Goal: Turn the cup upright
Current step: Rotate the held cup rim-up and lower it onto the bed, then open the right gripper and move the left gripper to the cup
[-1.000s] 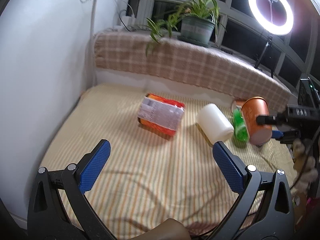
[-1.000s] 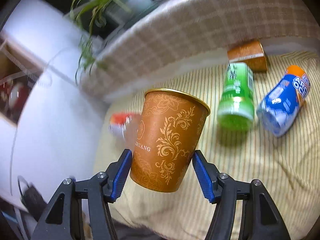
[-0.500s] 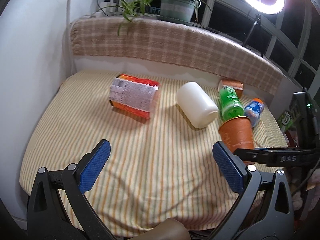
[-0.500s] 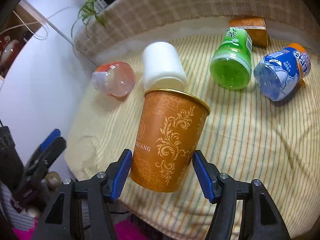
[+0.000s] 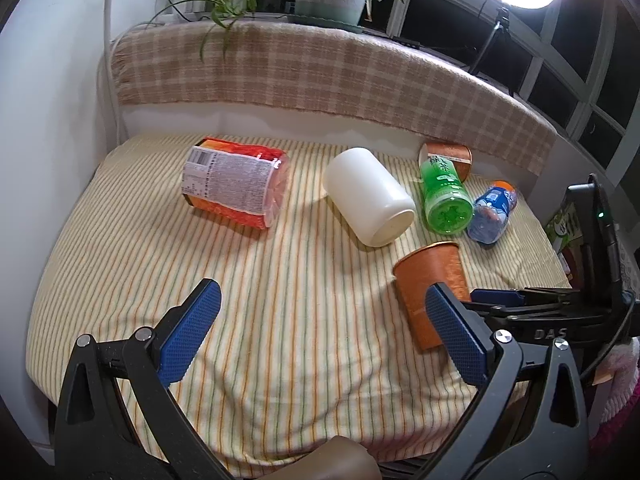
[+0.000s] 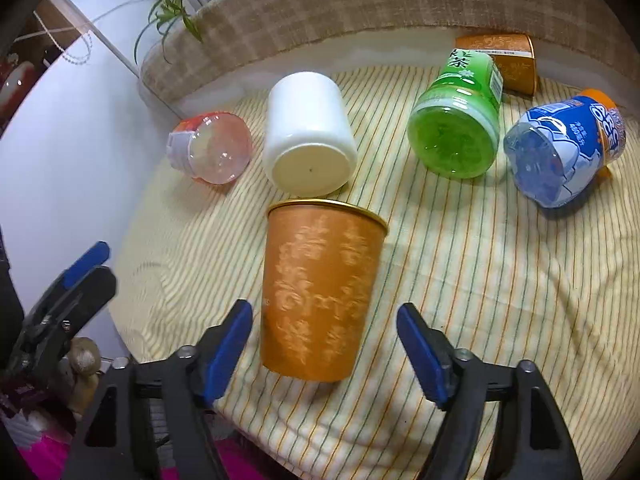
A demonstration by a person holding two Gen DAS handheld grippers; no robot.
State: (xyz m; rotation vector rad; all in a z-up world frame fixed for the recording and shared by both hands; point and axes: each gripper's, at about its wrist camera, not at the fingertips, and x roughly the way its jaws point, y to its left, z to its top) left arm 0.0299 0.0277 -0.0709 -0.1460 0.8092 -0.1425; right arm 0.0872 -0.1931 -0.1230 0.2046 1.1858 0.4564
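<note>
An orange paper cup with a gold pattern stands upright, rim up, on the striped cloth near the table's front right; it also shows in the left wrist view. My right gripper is open around it, its blue pads apart from the cup's sides. The right gripper also shows in the left wrist view, beside the cup. My left gripper is open and empty over the front of the cloth, left of the cup.
Lying on the cloth behind the cup: a white jar, a green bottle, a blue bottle, a clear orange-labelled jar and a second orange cup. A checked backrest runs behind.
The right gripper lowered the orange cup onto the cloth and opened its jaws, letting it go. The left gripper has shifted its view slightly but stays open.
</note>
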